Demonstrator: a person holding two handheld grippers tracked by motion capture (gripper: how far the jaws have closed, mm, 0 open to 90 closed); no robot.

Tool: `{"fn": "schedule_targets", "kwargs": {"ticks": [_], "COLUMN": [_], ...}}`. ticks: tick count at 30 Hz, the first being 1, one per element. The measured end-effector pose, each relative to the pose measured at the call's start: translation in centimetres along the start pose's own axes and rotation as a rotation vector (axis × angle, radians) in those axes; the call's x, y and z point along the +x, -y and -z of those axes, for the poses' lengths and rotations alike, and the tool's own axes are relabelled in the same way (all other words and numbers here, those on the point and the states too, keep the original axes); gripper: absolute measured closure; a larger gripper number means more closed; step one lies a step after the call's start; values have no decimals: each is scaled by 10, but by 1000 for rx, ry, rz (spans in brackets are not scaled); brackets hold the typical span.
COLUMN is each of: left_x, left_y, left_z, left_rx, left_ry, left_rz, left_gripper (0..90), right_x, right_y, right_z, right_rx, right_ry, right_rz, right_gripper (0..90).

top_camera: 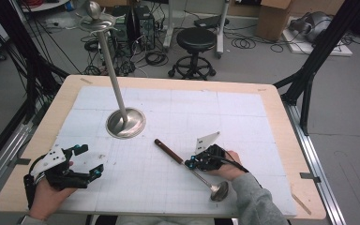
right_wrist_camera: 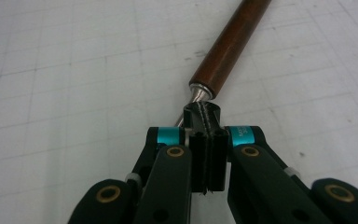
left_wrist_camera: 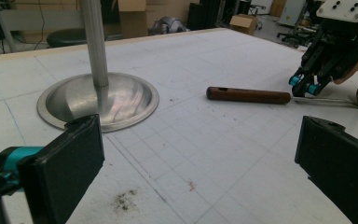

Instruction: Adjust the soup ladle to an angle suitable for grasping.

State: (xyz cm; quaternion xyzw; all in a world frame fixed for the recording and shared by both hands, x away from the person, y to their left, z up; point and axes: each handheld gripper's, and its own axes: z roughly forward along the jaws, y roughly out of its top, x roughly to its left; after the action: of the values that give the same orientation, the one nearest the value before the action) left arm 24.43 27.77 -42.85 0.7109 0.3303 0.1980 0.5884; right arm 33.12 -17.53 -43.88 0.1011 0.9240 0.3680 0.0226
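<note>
Right gripper (right_wrist_camera: 203, 116) fingers pressed together on ladle (right_wrist_camera: 228, 44) shaft — just below wooden handle, gridded mat (right_wrist_camera: 74, 84)

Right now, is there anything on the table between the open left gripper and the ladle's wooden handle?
Nothing visible: bare white mat lies between the left gripper and the wooden handle. The steel stand base sits farther back.

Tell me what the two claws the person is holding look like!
Both are black with bright teal bits near the tips. The left claw has two flat black pads and a grey three-cornered plate with dark dots on top. The right claw has its own grey plate, brass-coloured round pins at its joints, and a black cable running back to a grey sleeve.
</note>
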Motion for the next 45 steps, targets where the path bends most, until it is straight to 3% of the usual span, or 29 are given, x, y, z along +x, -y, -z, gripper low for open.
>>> {"fn": "schedule_targets", "kwargs": {"ticks": [7,21,38,45], "left_x": [0,0,0,0], "left_y": [0,0,0,0], "left_z": [2,1,1,2], "left_rx": [-4,-2,-5,-5], "left_ry": [-5,-3,-2,-2], "left_rz": [0,-4,-1,-3], "left_gripper": [17,17,17,17], "right_x": [6,15,22,26], "right_y": [-10,-15,-18,-18], "right_z": [-7,-12,-15,-16], "right_rx": [23,31,30,28], "right_ry": [-38,-90,-148,-204], "right_rz": [59,130,181,215], "right_gripper": [900,900,900,900]}}
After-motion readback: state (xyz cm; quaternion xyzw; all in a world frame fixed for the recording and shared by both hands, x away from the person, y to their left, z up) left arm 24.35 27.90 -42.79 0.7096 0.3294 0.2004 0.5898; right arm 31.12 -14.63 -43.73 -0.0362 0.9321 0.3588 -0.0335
